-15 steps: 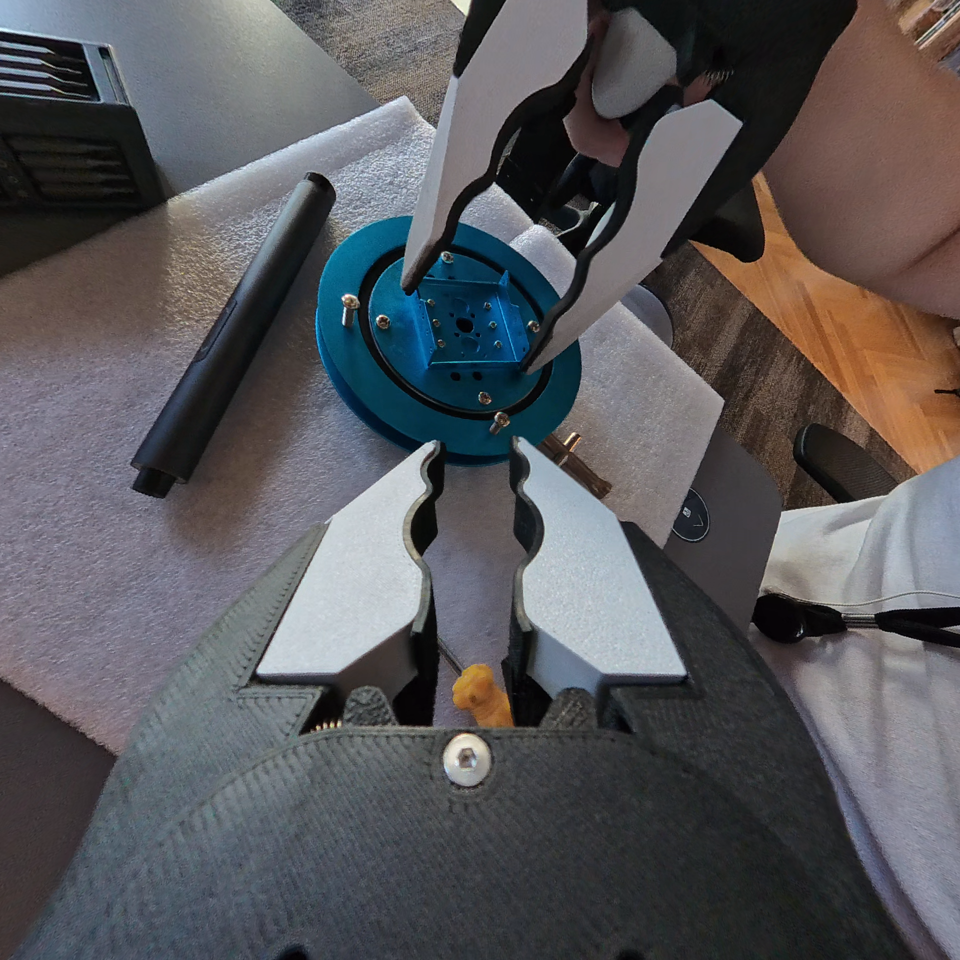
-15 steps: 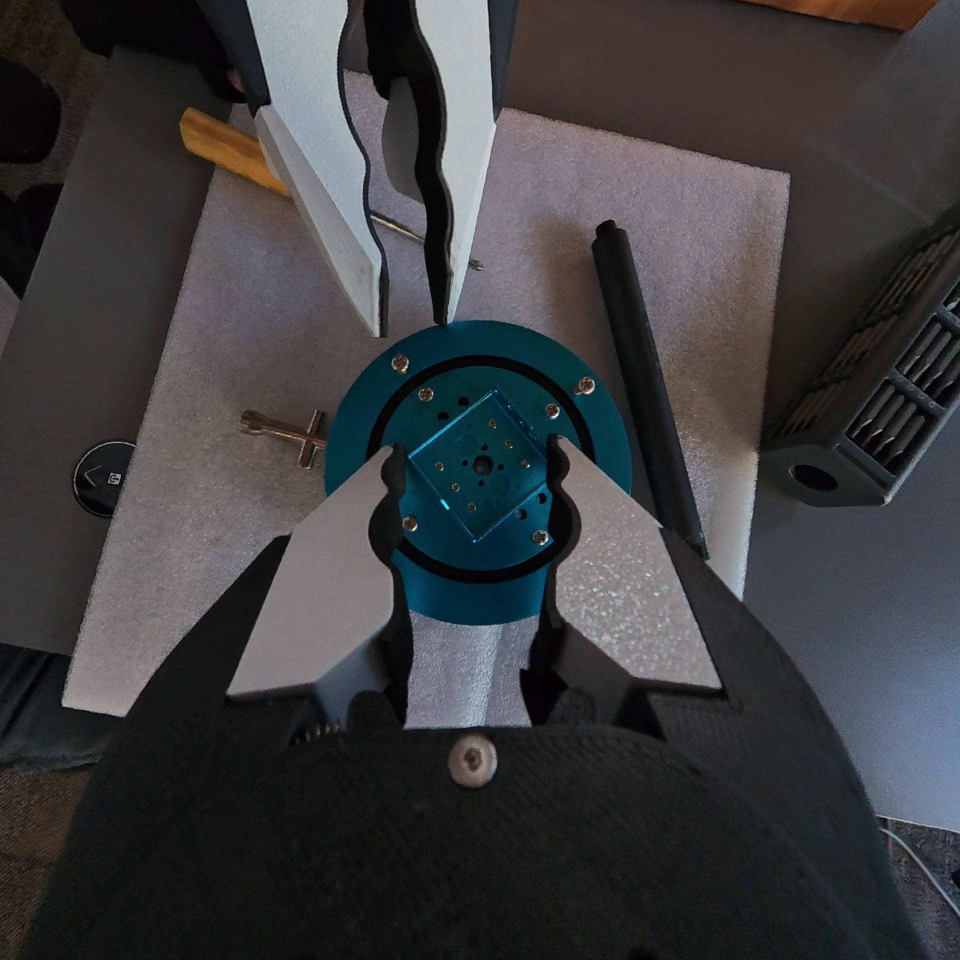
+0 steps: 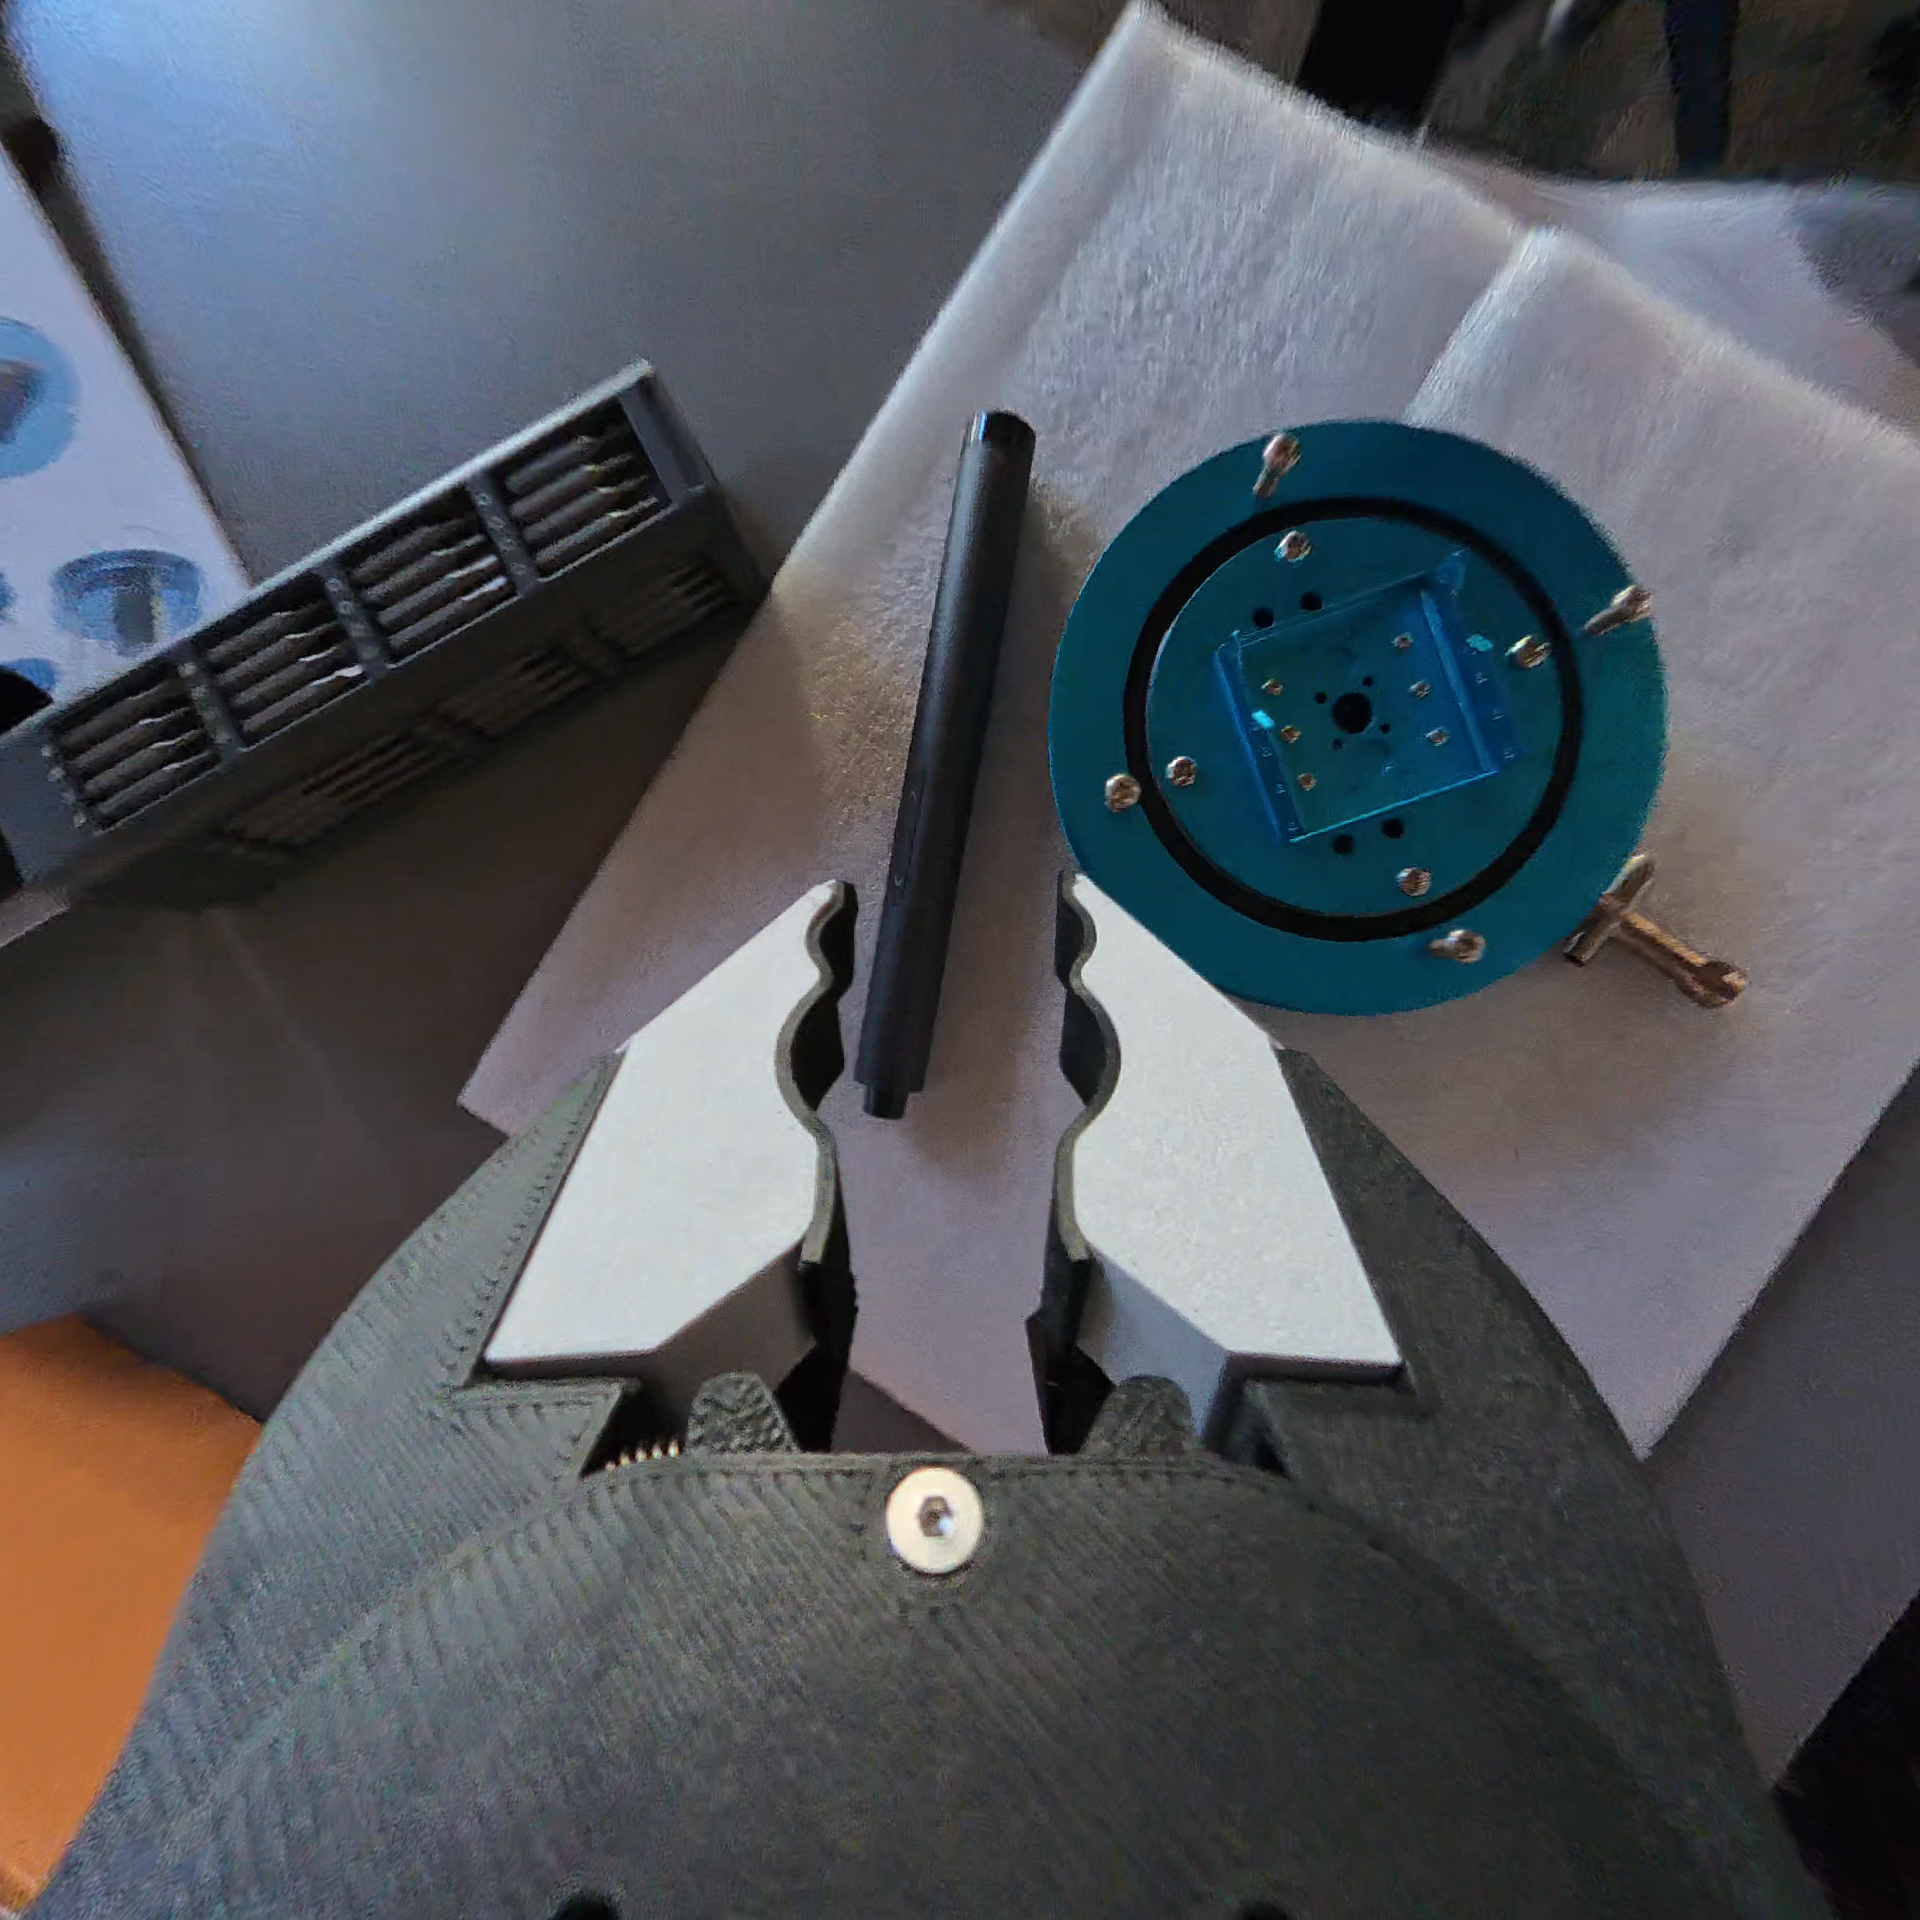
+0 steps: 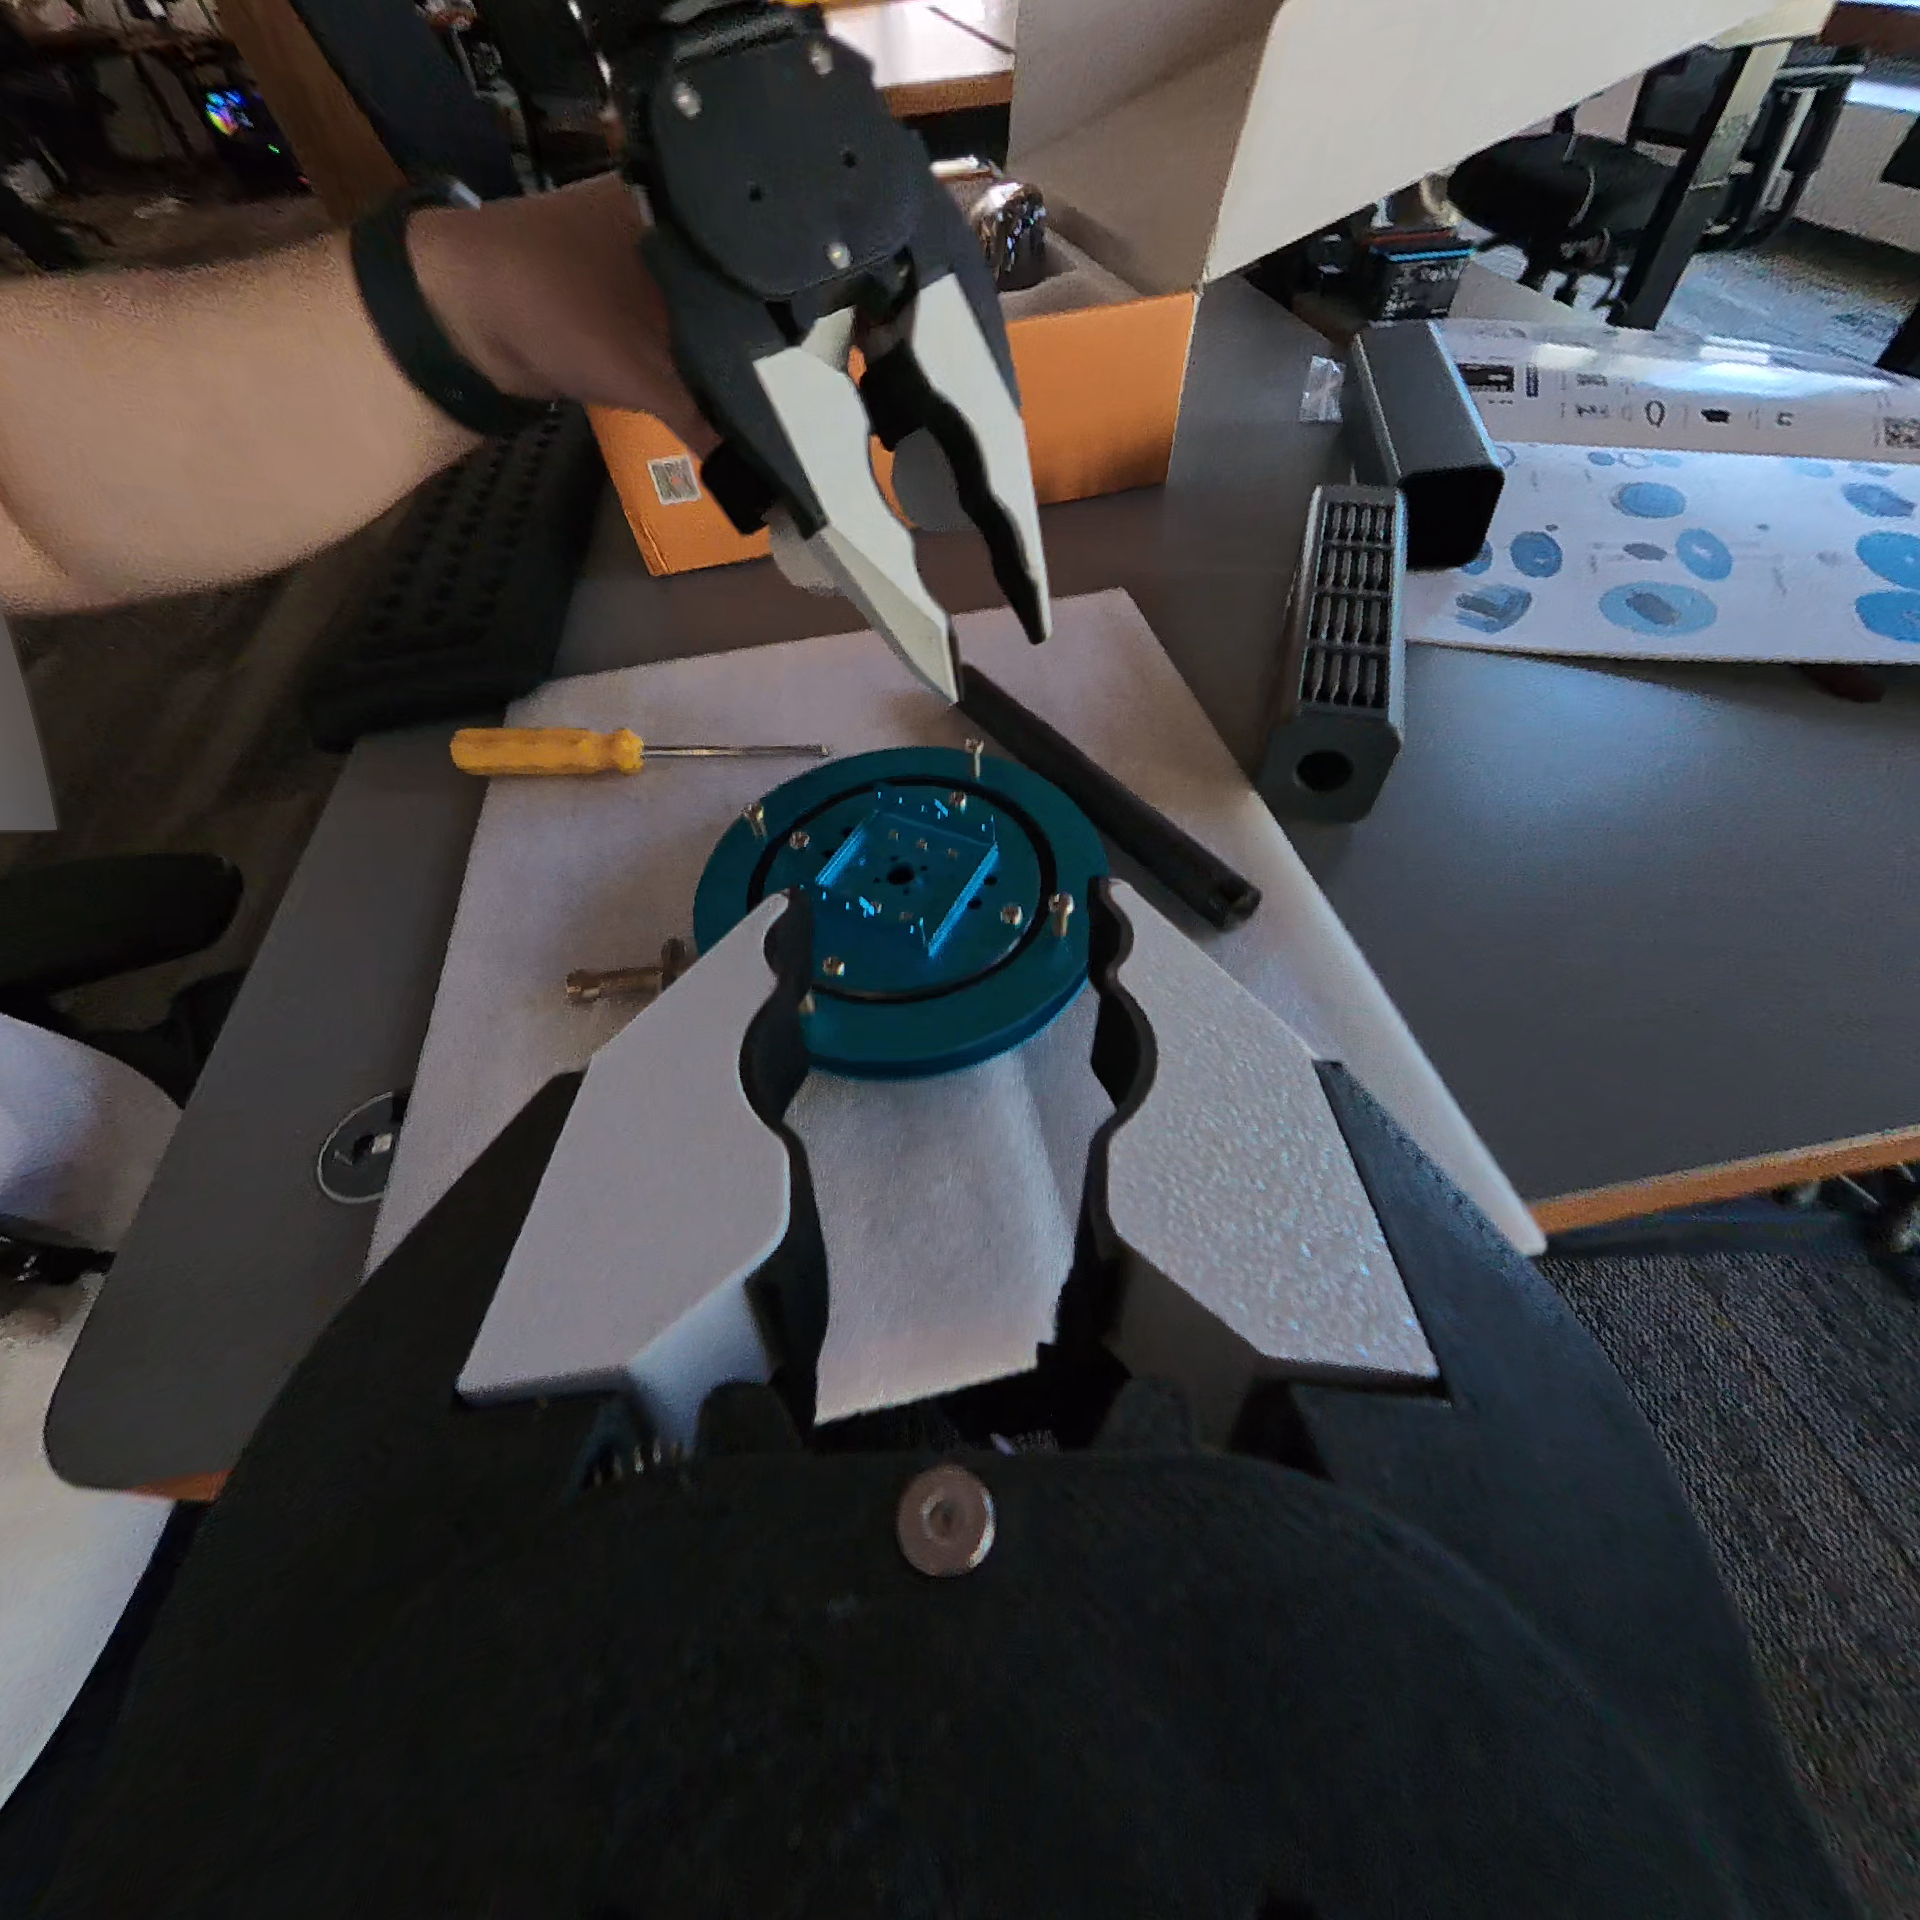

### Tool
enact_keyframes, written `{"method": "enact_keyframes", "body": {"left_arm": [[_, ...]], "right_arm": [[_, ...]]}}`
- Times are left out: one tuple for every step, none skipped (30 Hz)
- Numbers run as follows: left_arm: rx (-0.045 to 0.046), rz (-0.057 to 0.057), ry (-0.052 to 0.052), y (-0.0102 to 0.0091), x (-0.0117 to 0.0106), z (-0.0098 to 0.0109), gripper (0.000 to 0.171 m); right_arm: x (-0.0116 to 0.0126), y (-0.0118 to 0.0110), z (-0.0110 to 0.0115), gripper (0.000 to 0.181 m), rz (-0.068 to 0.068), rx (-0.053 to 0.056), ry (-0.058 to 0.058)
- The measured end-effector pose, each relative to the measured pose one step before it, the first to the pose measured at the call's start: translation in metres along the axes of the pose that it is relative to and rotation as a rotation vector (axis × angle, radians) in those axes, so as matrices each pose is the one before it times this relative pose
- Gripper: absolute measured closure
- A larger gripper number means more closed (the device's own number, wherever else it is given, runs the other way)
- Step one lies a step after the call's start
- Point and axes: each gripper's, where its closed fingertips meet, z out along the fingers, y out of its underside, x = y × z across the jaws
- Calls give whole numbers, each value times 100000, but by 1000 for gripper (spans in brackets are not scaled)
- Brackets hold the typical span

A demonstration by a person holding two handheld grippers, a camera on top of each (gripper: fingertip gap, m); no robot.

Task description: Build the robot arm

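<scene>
Half a second back the left gripper (image 3: 956,899) hung at the blue disc's (image 3: 1356,717) rim; now it hangs over the black driver handle (image 3: 940,769), jaws moderately parted and empty, the handle's narrow end lying between its fingertips. The right gripper (image 4: 940,904) has drawn back to the disc's near edge, jaws wide apart, holding nothing. The handle lies on white foam (image 3: 1195,312), its long axis running straight ahead from the left gripper, with the disc to its right. It looks rigid, smooth and fairly light; mid-barrel seems the surest hold. Left of it sits a bit case (image 3: 364,634).
</scene>
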Motion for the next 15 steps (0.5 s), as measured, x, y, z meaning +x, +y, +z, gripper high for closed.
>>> {"method": "enact_keyframes", "body": {"left_arm": [[-4684, 2321, 385, 284, -216, 606, 134], [-4055, 2443, 200, 303, -140, 526, 135], [-3571, 2108, 685, 324, 40, 477, 136], [-3380, 1581, 495, 368, 45, 426, 138], [-2943, 1186, -292, 350, -45, 380, 140], [-2584, 774, -690, 343, -103, 327, 142], [-2581, 351, -328, 384, -73, 301, 148], [-2071, 247, -649, 334, -137, 265, 152], [-802, 110, 243, 142, -17, 140, 156], [-257, -1080, 1269, 14, 58, 20, 156], [-704, -2347, 2170, 43, 80, -32, 156], [-958, -3181, 3303, 59, 168, -44, 156], [-697, -3550, 4369, 46, 281, -63, 156], [-175, -3699, 4530, 16, 274, -85, 156], [14, -3576, 4006, 42, 183, -129, 156]], "right_arm": [[-131, 456, -425, 129, -459, -733, 1786], [-117, 351, -444, 128, -111, -75, 1522], [-174, 230, -429, 128, 801, 770, 659], [-219, 213, -375, 129, 1664, 813, -289], [-162, 277, -292, 129, 1897, 354, -527], [-40, 323, -199, 129, 1507, -87, -158], [98, 330, -101, 129, 986, -361, 442], [212, 302, 3, 130, 787, -669, 820], [215, 192, 87, 131, 1005, -485, 703], [103, -13, 160, 132, 1619, 107, 172], [28, -220, 207, 134, 2364, 771, -56], [-27, -367, 247, 136, 2984, 1257, 3], [-210, -451, 317, 138, 3040, 1628, -568], [-433, -436, 357, 139, 2513, 1425, -1355], [-476, -345, 381, 140, 2559, 699, -1212]]}}
